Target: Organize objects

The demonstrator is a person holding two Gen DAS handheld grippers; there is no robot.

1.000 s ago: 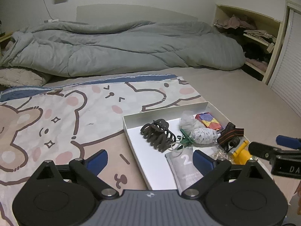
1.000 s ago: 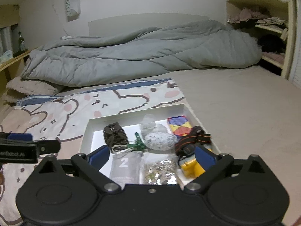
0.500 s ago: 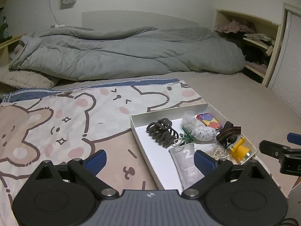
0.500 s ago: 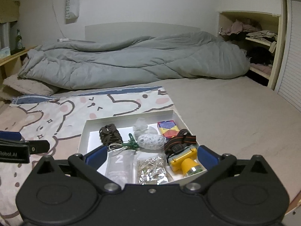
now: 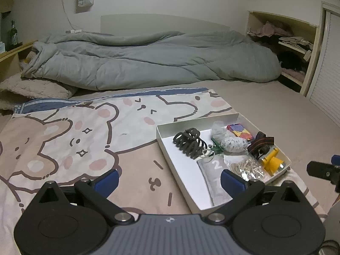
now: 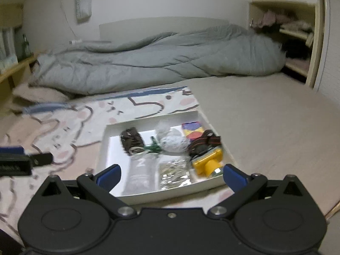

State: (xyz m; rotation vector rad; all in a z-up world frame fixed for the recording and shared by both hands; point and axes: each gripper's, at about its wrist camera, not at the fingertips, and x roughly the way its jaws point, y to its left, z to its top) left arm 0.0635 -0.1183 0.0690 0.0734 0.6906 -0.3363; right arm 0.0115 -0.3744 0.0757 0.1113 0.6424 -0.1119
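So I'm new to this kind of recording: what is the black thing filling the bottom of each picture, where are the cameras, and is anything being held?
There is no robot here. A person carries a two-finger gripper in each hand, and each has a wide-angle camera looking forward along its blue-tipped fingers. The black shape at the bottom is the gripper's own body. One picture is from the left gripper, the other from the right gripper, which is slightly blurred. Both are open and hold nothing.

Ahead, on a bear-print blanket on a bed, lies a shallow white box. In it are dark hair ties, a green clip, a grey packet marked 2, a yellow headlamp with a strap, and a colourful small box. A grey duvet lies behind.
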